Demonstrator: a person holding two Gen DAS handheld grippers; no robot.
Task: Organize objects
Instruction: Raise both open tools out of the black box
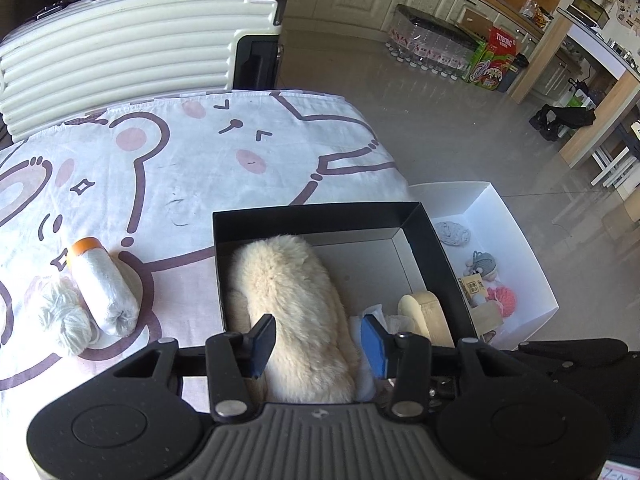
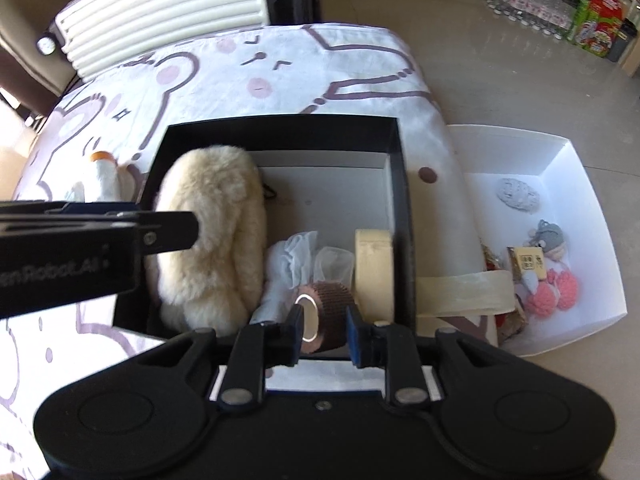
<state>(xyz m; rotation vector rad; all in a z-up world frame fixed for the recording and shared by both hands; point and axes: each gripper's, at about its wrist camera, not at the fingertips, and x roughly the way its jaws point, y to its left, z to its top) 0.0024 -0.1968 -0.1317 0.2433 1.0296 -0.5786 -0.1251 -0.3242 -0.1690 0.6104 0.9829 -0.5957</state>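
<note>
From the left wrist view, the left claw [image 1: 316,340] hangs over the near end of the black box [image 1: 316,216], its blue pads pressing on the flanks of the cream fluffy plush [image 1: 288,304]; I read this as a pinch on the plush. The plush lies inside the box along its left wall, its long axis running away from the claw toward the far wall. On the cartoon-print bedsheet [image 1: 192,152] left of the box lie a white roll with an orange cap [image 1: 105,286] and, touching it, a white yarn ball [image 1: 66,316], both well apart from this claw. In the right wrist view, the right claw [image 2: 324,336] points down at a brown ribbed spool [image 2: 326,314] at the near edge of the box, beside a roll of cream tape [image 2: 374,268]. The spool sits between the pads with its axis across them; the pads look slightly parted, with a thin gap on each side, so it seems not clamped. The spool lies straight ahead of the right claw, so that hand is much the nearer. A white box [image 2: 560,152] of knitted trinkets stands on the floor to the right.
</note>
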